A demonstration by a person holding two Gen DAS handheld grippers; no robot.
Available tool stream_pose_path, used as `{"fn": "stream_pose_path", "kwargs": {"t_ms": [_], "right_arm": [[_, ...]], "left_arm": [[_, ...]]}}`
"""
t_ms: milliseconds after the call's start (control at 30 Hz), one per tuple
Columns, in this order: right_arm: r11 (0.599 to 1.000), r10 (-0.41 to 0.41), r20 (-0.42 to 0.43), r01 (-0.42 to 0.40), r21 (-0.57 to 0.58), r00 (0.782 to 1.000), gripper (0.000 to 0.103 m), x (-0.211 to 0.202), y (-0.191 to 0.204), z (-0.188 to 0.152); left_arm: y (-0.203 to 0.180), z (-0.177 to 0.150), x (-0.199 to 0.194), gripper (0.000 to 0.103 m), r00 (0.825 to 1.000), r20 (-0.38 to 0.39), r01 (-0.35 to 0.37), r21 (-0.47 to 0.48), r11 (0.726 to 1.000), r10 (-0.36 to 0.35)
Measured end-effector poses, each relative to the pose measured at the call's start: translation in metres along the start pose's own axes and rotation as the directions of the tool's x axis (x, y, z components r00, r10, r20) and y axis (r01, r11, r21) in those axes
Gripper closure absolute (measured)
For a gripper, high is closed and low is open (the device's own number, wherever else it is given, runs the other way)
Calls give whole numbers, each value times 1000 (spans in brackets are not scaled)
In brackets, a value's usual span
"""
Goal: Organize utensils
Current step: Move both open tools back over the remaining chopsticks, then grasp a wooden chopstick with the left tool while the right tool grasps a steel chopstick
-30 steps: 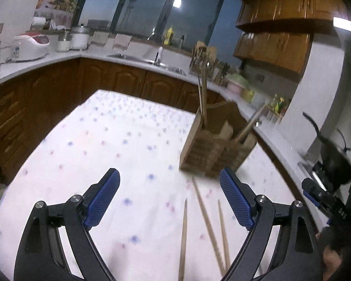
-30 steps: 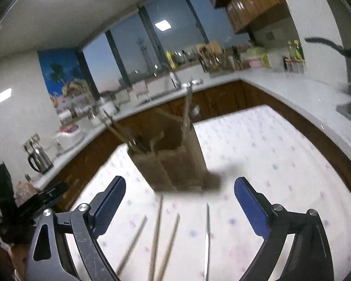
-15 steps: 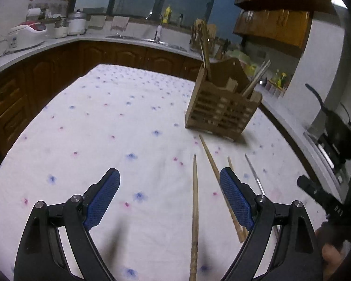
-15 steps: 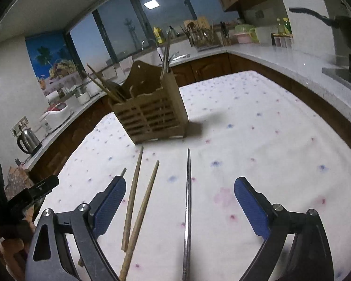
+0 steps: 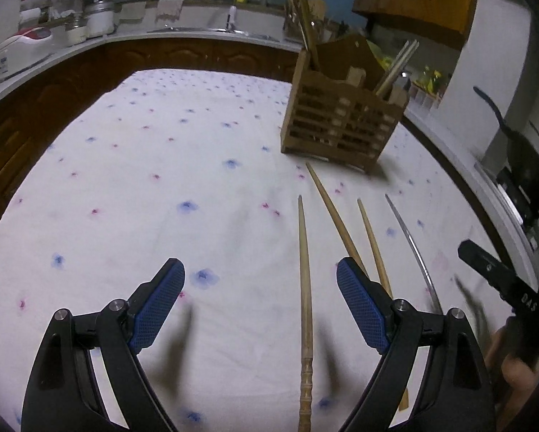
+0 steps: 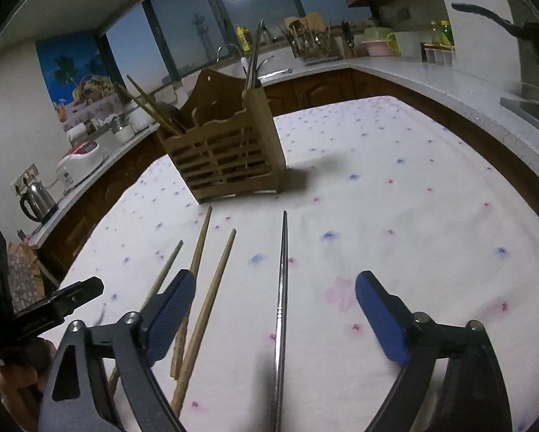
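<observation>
Left gripper [image 5: 260,300] hovers over flowered tablecloth [image 5: 132,187], fingers spread, empty. Right gripper [image 6: 273,309] likewise spread wide, metal chopstick [image 6: 281,288] lying between pads. Three wooden chopsticks [image 6: 212,280] lie alongside, near slatted wooden holder [image 6: 226,151]; possibly more sticks inside.

Three wooden chopsticks [image 6: 202,273], one metal chopstick [image 6: 281,288], one wooden holder [image 6: 230,151].

A kettle [image 6: 39,196] and rice cooker [image 6: 80,156] sit on the counter [image 6: 431,72]
</observation>
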State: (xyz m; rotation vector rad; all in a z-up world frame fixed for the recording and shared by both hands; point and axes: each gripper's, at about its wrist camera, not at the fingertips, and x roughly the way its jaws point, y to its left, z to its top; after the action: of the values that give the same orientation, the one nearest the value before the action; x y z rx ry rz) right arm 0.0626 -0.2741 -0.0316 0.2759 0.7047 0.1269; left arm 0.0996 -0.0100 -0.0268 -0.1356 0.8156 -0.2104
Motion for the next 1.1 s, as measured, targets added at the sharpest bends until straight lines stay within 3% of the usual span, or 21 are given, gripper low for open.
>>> {"fn": "stream_pose_path", "kwargs": {"t_ms": [133, 433, 567, 867, 1100], "right_arm": [[1000, 3, -23, -3, -10, 1000, 25, 8, 0, 1], [1000, 12, -98, -14, -16, 995, 50, 33, -3, 11], [1000, 4, -124, -8, -25, 992, 54, 46, -3, 21], [996, -38, -187, 21, -90, 982, 66, 86, 2, 43], [986, -97, -235, 60, -156, 967, 78, 118, 5, 47]], "left_arm": [[-7, 0, 11, 31, 999, -45, 14, 26, 1000, -12], [-24, 13, 37, 49, 991, -125, 67, 70, 995, -58], [-30, 26, 53, 57, 983, -162, 98, 88, 991, -83], [-36, 46, 92, 78, 972, -230, 78, 141, 987, -44], [-49, 45, 99, 80, 975, -220, 43, 237, 971, 10]]}}
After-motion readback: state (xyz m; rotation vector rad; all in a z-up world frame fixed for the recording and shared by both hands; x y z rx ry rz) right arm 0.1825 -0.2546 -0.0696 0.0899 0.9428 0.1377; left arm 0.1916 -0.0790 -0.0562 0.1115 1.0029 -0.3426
